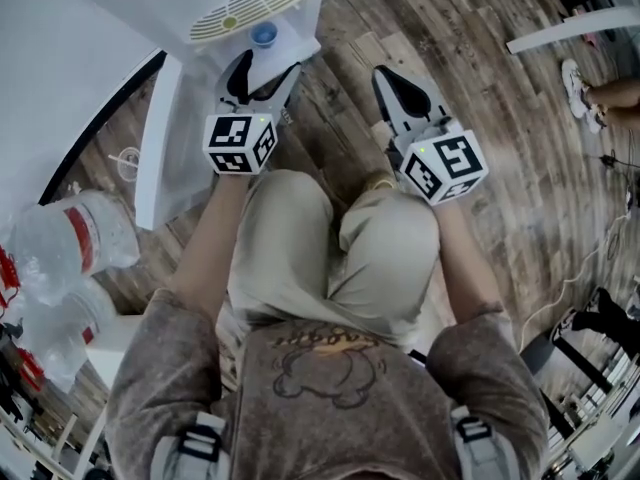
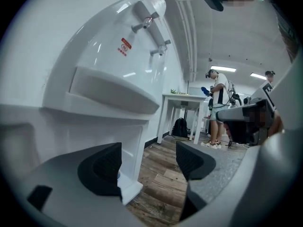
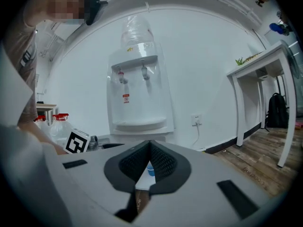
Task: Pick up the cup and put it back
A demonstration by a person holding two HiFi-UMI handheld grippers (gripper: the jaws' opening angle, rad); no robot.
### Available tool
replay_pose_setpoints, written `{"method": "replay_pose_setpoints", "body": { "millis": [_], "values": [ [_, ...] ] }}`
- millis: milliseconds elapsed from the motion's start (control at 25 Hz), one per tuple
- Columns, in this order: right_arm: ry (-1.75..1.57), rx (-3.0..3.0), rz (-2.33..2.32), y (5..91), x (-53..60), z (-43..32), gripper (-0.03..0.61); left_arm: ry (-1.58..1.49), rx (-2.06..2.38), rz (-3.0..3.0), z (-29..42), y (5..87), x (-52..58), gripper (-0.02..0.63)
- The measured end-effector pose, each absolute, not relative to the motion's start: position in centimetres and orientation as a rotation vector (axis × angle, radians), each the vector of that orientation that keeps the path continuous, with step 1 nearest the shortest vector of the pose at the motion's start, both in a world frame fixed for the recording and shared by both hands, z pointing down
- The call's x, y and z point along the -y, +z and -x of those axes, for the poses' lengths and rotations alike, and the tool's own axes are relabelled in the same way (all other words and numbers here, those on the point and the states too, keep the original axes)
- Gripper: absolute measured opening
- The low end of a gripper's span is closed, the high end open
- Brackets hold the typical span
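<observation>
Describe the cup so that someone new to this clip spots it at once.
Find the white water dispenser at the top of the head view. On its flat white base, just ahead of the open jaws of the left gripper, stands a small cup. It is round and blue, the only coloured thing against that white.

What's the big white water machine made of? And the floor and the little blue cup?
The water dispenser looks like smooth, glossy white plastic: light glints off its curved front. The floor looks like matte wood planks with grain and seams, maybe wood-look laminate. The blue cup is probably plastic, but it's too small to be sure.
</observation>
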State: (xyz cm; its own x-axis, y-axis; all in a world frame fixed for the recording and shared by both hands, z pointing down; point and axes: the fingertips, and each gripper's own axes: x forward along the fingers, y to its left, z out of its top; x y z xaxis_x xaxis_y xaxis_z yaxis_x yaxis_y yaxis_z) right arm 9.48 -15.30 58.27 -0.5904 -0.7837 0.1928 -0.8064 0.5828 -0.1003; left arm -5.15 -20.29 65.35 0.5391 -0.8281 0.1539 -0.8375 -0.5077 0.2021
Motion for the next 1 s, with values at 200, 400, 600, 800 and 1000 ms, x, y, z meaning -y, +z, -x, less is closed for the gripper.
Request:
{"method": "replay_pose_setpoints", "body": {
  "millis": [200, 400, 600, 800, 1000],
  "values": [
    [0.319, 2.697, -1.373, 58.4, 15.4, -9.2, 0.002, 0.092, 1.439, -2.491, 6.1, 69.4, 22.3, 0.344],
    [0.309, 2.727, -1.313, 58.2, 15.0, -8.1, 0.002, 0.115, 1.471, -2.468, 6.6, 73.1, 24.9, 0.344],
    [0.263, 2.714, -1.303, 58.3, 14.6, -8.2, 0.002, 0.155, 1.53, -2.402, 7.0, 77.5, 27.1, 0.344],
    [0.349, 2.752, -1.252, 58.4, 14.0, -7.8, 0.002, 0.138, 1.581, -2.335, 7.7, 81.1, 29.4, 0.345],
    [0.441, 2.732, -1.269, 59.0, 13.8, -8.8, 0.002, 0.216, 1.617, -2.258, 8.0, 84.9, 31.3, 0.345]
  ]
}}
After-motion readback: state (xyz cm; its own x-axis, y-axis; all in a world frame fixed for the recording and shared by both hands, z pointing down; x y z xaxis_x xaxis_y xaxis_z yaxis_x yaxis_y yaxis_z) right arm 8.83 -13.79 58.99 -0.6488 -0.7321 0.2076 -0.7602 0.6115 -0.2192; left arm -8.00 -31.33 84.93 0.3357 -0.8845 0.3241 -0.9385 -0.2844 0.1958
